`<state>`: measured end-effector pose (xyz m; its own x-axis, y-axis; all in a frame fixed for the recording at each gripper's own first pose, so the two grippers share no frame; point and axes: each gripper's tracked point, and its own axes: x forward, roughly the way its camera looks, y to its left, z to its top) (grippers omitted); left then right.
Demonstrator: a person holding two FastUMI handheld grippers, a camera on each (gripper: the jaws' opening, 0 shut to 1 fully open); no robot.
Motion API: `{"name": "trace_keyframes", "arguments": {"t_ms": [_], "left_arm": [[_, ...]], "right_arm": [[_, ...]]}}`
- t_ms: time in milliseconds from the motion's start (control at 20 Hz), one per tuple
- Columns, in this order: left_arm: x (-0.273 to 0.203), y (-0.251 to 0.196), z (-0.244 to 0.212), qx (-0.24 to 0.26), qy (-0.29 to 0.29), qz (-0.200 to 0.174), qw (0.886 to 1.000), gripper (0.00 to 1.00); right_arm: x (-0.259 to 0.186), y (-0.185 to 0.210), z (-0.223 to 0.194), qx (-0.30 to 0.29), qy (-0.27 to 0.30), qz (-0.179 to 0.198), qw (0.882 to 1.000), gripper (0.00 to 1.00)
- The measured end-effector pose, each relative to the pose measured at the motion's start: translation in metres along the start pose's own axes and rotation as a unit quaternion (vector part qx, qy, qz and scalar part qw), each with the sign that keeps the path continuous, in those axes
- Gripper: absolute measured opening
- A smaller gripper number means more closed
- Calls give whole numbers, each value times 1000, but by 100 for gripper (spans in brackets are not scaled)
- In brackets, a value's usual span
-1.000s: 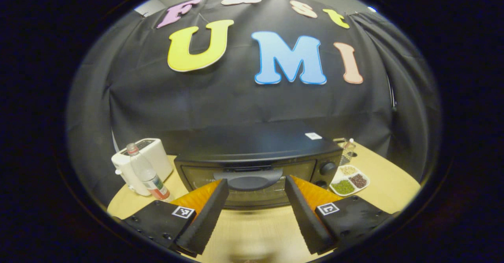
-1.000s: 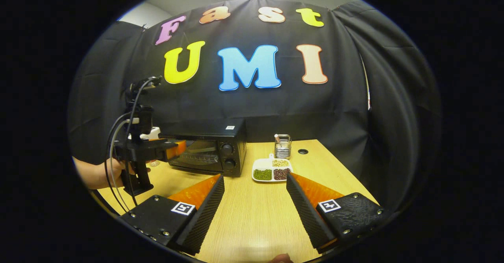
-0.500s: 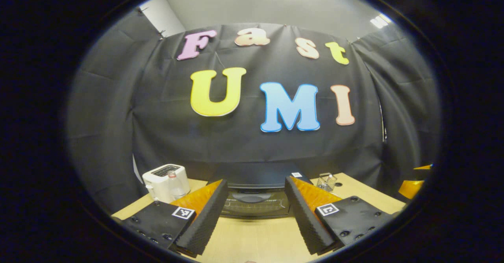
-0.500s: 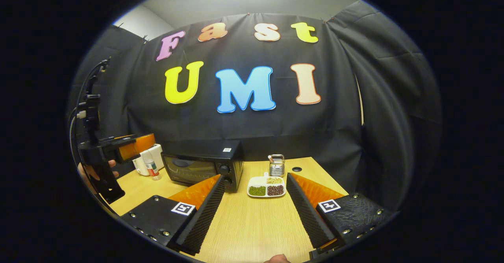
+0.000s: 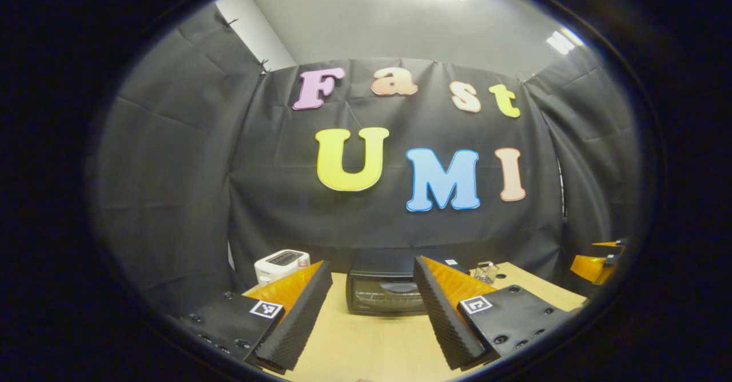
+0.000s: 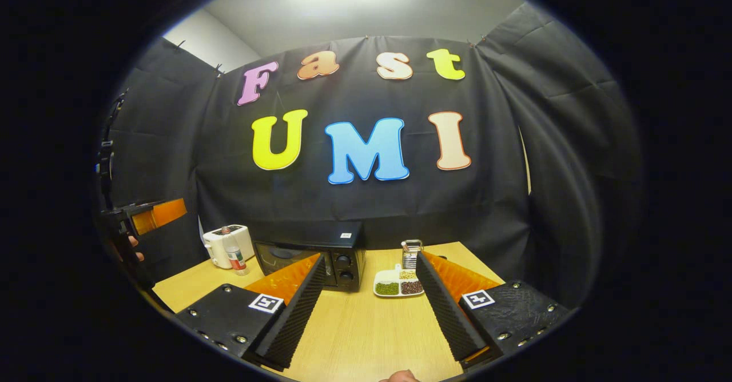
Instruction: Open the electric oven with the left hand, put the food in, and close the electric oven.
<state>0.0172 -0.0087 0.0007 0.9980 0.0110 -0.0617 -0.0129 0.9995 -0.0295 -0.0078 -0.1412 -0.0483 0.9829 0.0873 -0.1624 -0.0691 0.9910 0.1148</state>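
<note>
The black electric oven point(image 5: 380, 290) stands at the back of the wooden table point(image 5: 366, 347) with its door closed; in the right gripper view the oven point(image 6: 311, 256) is left of centre. The food is a white divided dish point(image 6: 398, 283) of green, brown and pale grains, on the table just right of the oven. My left gripper point(image 5: 372, 265) is open, holds nothing and hangs well back from the oven. My right gripper point(image 6: 370, 259) is open too, with nothing in it, far short of the dish. The left gripper point(image 6: 146, 219) and the hand on it show at the left edge.
A white toaster point(image 6: 229, 243) and a small bottle point(image 6: 233, 253) stand left of the oven. A wire holder point(image 6: 410, 251) is behind the dish. The right gripper point(image 5: 595, 265) shows at the far right edge. Black cloth walls close in the table at back and sides.
Both grippers have drawn back from the oven and tilted upward, so the oven and dish look smaller and lower. Both stay open. The oven door stays closed.
</note>
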Motion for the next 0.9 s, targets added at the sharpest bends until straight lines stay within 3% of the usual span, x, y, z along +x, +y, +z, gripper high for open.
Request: {"name": "trace_keyframes", "arguments": {"t_ms": [300, 700, 750, 850, 900], "left_arm": [[-29, 22, -13, 7, 5, -12, 1000, 100], [-29, 21, -16, 12, -1, -19, 1000, 97], [-28, 20, -15, 13, -2, -20, 1000, 100], [-26, 22, -17, 17, -2, -18, 1000, 91], [-26, 22, -17, 16, -2, -16, 1000, 100]], "right_arm": [[-21, 17, -5, -4, -5, -19, 1000, 98], [-30, 20, 8, -15, -20, -34, 999, 98], [-29, 19, 9, -15, -22, -37, 999, 98], [-27, 22, 12, -12, -23, -35, 999, 98], [-27, 21, 13, -12, -24, -36, 999, 98]]}}
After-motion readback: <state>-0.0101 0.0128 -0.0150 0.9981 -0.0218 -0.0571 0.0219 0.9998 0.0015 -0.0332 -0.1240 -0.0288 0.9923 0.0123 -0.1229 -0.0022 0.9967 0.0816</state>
